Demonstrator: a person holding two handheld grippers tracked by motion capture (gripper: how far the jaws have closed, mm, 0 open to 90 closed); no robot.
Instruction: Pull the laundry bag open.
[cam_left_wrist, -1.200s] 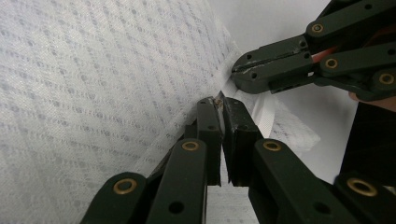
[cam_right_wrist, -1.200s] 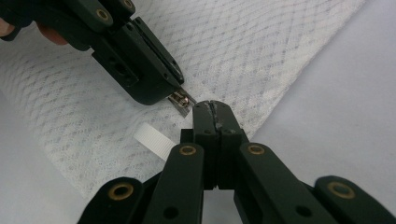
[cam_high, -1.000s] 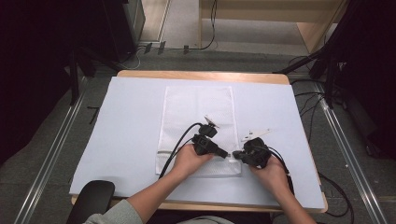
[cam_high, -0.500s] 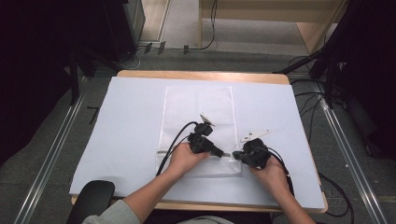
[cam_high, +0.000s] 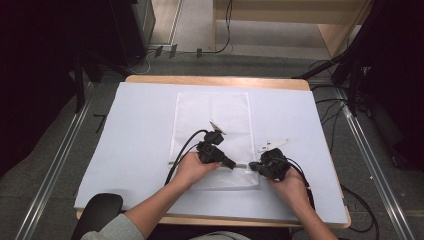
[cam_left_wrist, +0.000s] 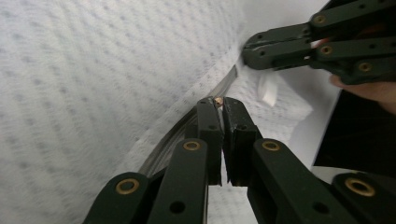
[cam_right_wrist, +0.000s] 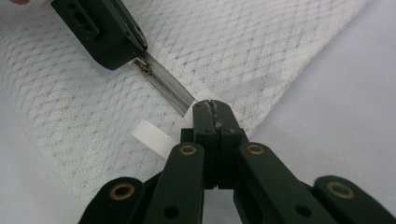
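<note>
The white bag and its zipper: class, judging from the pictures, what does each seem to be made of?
Mesh bag: apparently a soft synthetic netting, matte white, with an open diamond weave visible. Zipper: grey, faintly shiny teeth, likely metal or plastic. Its brassy slider, beside the left gripper, looks metal. The right gripper pinches the bag's end.

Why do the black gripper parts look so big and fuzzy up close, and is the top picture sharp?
Left gripper view: the near jaw arms are big and soft, because the camera sits right behind them; the mesh bag also blurs. Right gripper view: the zipper is crisp. High view: evenly lit and a little soft, dark around the table.
</note>
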